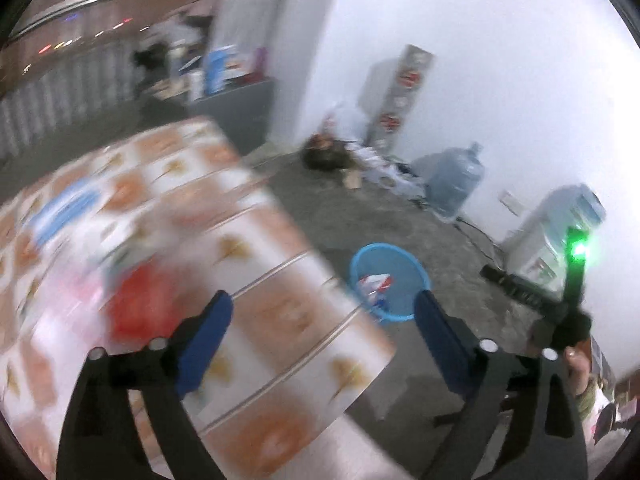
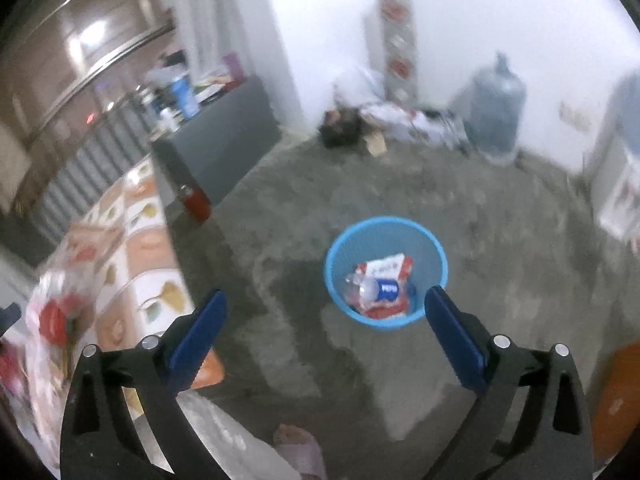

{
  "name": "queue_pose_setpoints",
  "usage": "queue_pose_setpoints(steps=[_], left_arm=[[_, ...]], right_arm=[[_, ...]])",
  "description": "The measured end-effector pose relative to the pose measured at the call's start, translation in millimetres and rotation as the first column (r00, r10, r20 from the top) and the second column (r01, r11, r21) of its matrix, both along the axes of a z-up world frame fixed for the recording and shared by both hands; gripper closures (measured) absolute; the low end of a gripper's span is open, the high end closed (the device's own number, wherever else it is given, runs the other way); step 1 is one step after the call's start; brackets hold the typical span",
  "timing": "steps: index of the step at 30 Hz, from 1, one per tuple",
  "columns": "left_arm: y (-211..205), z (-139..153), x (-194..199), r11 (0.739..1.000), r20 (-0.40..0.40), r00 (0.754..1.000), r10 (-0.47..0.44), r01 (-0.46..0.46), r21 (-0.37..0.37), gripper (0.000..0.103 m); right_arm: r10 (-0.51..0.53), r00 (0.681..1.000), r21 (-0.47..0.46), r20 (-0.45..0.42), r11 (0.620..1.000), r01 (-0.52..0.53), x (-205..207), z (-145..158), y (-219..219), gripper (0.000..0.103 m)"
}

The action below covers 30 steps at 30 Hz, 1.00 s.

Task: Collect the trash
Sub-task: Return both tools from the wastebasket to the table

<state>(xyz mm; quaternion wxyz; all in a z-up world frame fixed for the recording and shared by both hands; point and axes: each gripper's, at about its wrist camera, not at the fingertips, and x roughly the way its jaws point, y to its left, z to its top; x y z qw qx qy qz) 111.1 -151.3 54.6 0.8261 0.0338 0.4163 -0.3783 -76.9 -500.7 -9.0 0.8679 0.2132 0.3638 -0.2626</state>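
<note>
A blue mesh bin stands on the grey floor and holds a clear plastic bottle and a red-and-white wrapper. The bin also shows in the left wrist view, beside the table corner. My right gripper is open and empty, above the floor in front of the bin. My left gripper is open and empty over the table's edge. A blurred red piece of trash lies on the patterned tablecloth, just left of the left fingertip. In the right wrist view a red-and-white bag lies on the table.
A large water jug and a pile of clutter stand by the far white wall. A grey cabinet stands beyond the table. A red bottle stands at the table's far end. A water dispenser is at the right.
</note>
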Motion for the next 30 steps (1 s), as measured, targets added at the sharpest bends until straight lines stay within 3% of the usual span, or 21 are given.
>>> queue_pose_setpoints(steps=[5, 10, 15, 20, 24, 30], left_arm=[[96, -11, -2, 0.981, -0.001, 0.981, 0.195, -0.195, -0.018, 0.006], [163, -29, 2, 0.945, -0.039, 0.944, 0.327, -0.327, 0.01, 0.006], [199, -45, 4, 0.924, -0.061, 0.923, 0.38, -0.381, -0.016, 0.006], [222, -58, 4, 0.922, -0.096, 0.923, 0.371, -0.379, -0.078, 0.006], [230, -68, 4, 0.92, -0.082, 0.925, 0.37, -0.378, -0.108, 0.006], [244, -81, 14, 0.909, -0.078, 0.935, 0.346, -0.355, -0.221, 0.006]], right_arm=[[0.132, 0.991, -0.165, -0.038, 0.977, -0.136, 28, 16, 59, 0.008], [0.274, 0.961, -0.283, -0.047, 0.919, -0.275, 51, 30, 112, 0.008], [0.467, 0.881, -0.2, 0.073, 0.872, -0.446, 65, 39, 144, 0.008], [0.553, 0.828, -0.118, 0.092, 0.832, -0.542, 93, 41, 181, 0.008], [0.586, 0.805, -0.065, 0.097, 0.81, -0.582, 114, 39, 208, 0.008], [0.614, 0.785, -0.012, 0.086, 0.788, -0.615, 133, 32, 242, 0.023]])
